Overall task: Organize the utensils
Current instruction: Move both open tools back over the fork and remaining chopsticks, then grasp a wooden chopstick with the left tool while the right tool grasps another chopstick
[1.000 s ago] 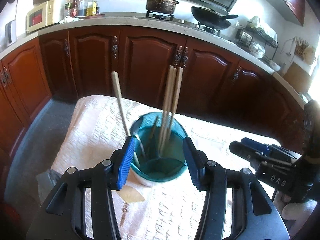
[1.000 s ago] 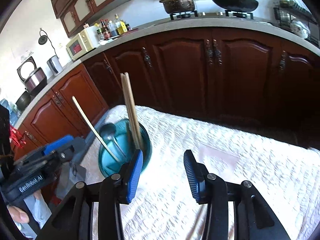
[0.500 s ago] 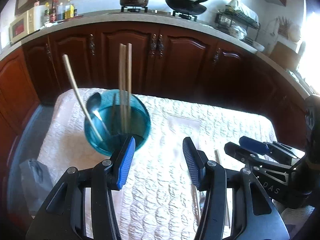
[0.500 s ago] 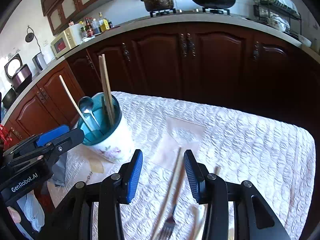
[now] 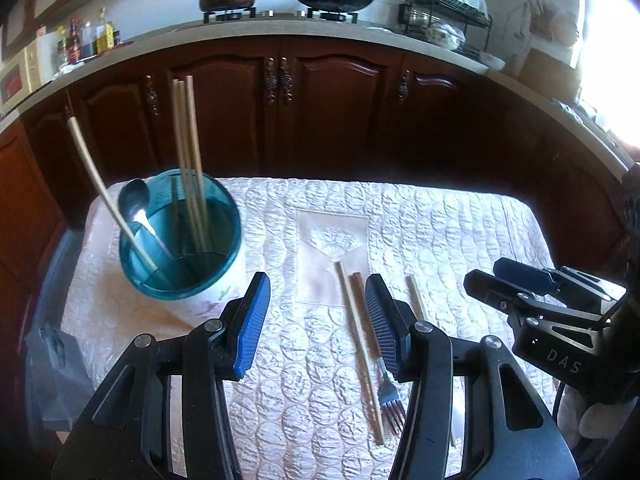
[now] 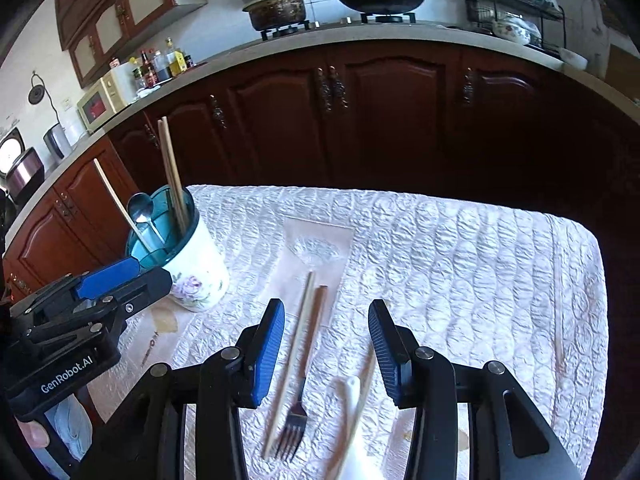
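Note:
A white flowered holder (image 5: pixel 224 280) with a teal rim stands at the table's left, with pale chopsticks (image 5: pixel 192 160), a longer stick and a metal spoon (image 5: pixel 134 204) in it. Loose on the quilted cloth lie a pale chopstick (image 5: pixel 360 344), a brown-handled fork (image 5: pixel 390 400) and another chopstick (image 5: pixel 416 300). My left gripper (image 5: pixel 316 292) hovers open and empty over them. In the right wrist view the holder (image 6: pixel 196 268) sits left. My right gripper (image 6: pixel 326 320) is open above the chopstick (image 6: pixel 296 352), the fork (image 6: pixel 294 428) and a white spoon (image 6: pixel 354 408).
The small table wears a white quilted cloth (image 6: pixel 480 264), with its edges close on every side. Dark wooden cabinets (image 5: pixel 340 112) stand behind, with a pot and wok on the counter. Each gripper shows in the other's view, left (image 6: pixel 100 288) and right (image 5: pixel 520 292).
Both grippers have swung away from the holder toward the right and lower. The loose chopsticks, fork and white spoon have come into view beneath them. Both stay open.

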The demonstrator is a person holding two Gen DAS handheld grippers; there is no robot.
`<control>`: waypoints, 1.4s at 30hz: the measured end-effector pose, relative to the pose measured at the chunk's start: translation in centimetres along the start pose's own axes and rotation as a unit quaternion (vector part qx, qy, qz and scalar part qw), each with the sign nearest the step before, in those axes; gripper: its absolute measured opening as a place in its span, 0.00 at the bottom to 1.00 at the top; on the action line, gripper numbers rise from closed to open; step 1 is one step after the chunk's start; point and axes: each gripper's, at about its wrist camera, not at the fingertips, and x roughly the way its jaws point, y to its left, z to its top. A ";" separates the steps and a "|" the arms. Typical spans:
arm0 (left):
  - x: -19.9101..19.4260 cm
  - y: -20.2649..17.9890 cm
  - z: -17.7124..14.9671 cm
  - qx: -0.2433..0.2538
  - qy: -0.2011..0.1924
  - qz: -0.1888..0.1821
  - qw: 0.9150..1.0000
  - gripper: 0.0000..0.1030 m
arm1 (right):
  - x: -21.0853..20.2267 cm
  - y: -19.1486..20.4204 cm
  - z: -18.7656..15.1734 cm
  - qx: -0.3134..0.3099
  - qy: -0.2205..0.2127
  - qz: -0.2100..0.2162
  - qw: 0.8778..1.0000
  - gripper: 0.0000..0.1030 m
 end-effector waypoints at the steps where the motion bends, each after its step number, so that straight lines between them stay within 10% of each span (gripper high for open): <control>1: 0.1 -0.2 0.0 0.002 0.001 -0.002 1.000 0.48 | 0.0 -0.2 -0.2 0.002 0.001 -0.001 1.000 0.41; 29: 3.8 -1.4 -0.7 0.020 0.041 -0.004 0.999 0.48 | 2.1 -3.9 -2.5 0.041 0.042 -0.017 0.998 0.41; 42: 9.6 0.7 -2.2 -0.033 0.133 -0.043 0.990 0.48 | 6.2 -8.3 -4.2 0.092 0.092 0.000 0.991 0.41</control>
